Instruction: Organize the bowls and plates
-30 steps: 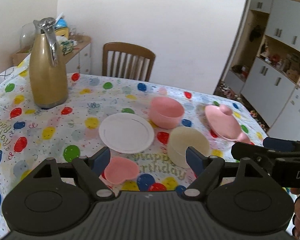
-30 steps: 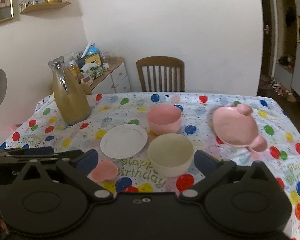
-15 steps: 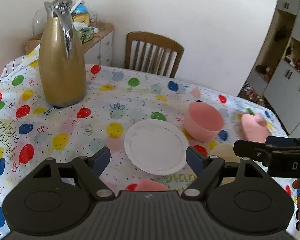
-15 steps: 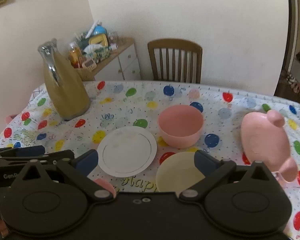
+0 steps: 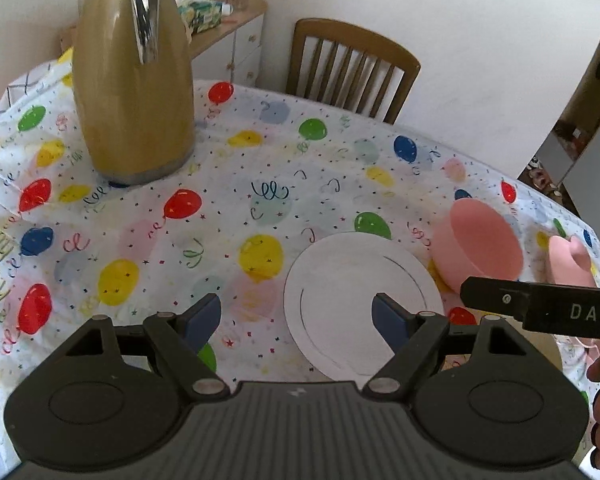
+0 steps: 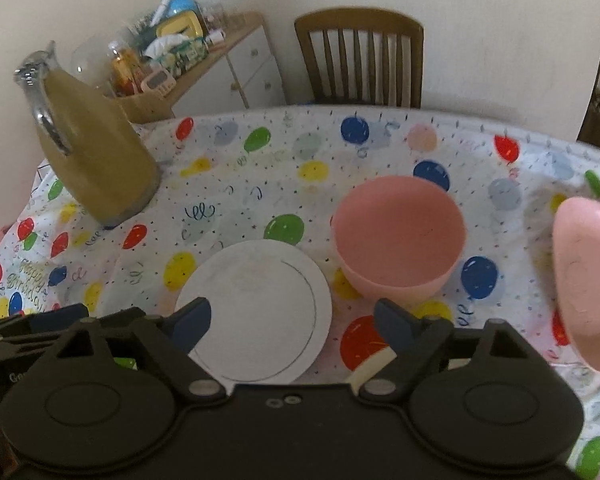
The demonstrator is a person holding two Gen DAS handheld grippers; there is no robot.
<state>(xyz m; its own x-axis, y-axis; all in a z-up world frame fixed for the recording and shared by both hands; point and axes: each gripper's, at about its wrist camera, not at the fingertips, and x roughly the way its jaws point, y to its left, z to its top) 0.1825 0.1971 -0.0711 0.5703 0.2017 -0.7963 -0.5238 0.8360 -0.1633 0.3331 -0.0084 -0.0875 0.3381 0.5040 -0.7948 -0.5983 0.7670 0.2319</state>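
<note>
the gold thermos jug (image 5: 134, 76) stands near the table's far left corner on the balloon-print tablecloth (image 5: 228, 208); in the left wrist view it now fills far more of the picture than a second ago, its top cut off by the frame edge. the left gripper (image 5: 298, 318) hangs over the cloth with its jaws wide apart and nothing between the pads; its right pad overlaps the white plate (image 5: 352, 296) in the picture, whether it touches i cannot tell. a second ago that gripper framed the small pink dish and the cream bowl at the near edge; neither shows in this view now.

the white plate lies flat toward the middle of the table, just left of the pink bowl (image 6: 398, 236), which sits upright beside it, apart from it in the right wrist view. the right gripper (image 6: 296, 320) is over the plate's near right side, its jaws closing, with nothing gripped: only the plate's edge and cloth show between them. a sliver of the cream bowl's rim (image 6: 374, 366) peeks out under its right finger, where a second ago the whole bowl was visible.

at the table's right edge the pink animal-shaped plate (image 6: 584, 280) lies, now larger and partly cut off by the frame. a wooden chair (image 6: 360, 60) stands behind the far edge.
</note>
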